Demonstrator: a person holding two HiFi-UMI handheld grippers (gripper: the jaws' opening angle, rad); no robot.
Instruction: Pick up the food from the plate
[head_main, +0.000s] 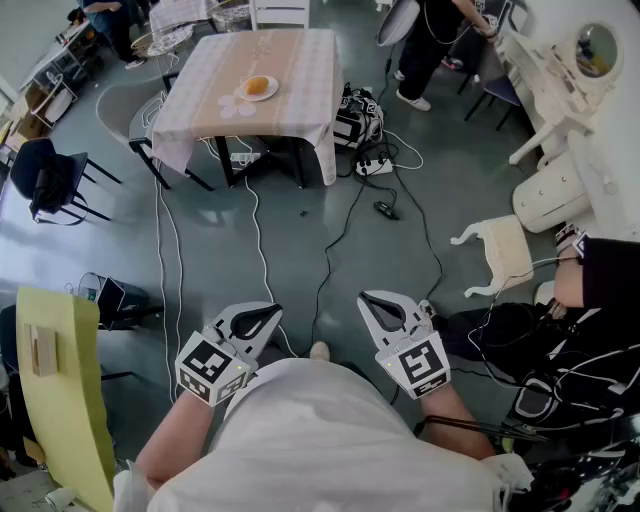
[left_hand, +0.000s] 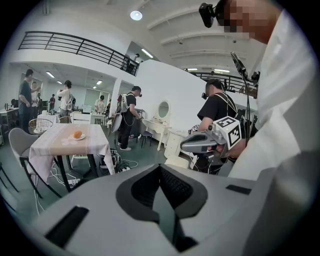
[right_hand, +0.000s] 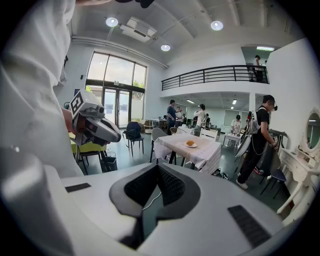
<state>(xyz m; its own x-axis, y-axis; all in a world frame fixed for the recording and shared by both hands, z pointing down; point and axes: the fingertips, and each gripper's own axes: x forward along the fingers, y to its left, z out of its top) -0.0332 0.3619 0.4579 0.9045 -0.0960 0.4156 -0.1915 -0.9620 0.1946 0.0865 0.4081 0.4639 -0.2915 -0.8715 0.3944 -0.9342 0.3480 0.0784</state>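
Sitting on its plate (head_main: 243, 94), the food (head_main: 257, 86) is a round orange-brown piece, untouched as far as I can see. The plate lies near the middle of the table (head_main: 300, 60), which has a pale checked cloth and stands well apart from me across the grey floor. Both gripper views show the same thing: the food is small and distant, on the table ahead.

By my reckoning the task has not started. Nothing is held and nothing is near the plate. What remains is the whole job: cross the floor, open one pair of tongs, close on the food and lift it clear of the plate.

Loose cables (head_main: 330, 240) trail over the floor between me and the table, so I judge I should mind my footing.

My left tongs (head_main: 270, 311) and right tongs (head_main: 366, 299) are both closed, their jaws together with nothing between them. I hold them low, just in front of my waist, with my forearms drawn in at my sides. The marker cubes face up toward me. The tips point forward toward the table and lean a little toward each other, so each pair shows in the other's view.

Off to my left is a yellow chair (head_main: 55, 380), and other people stand around the room's edges.
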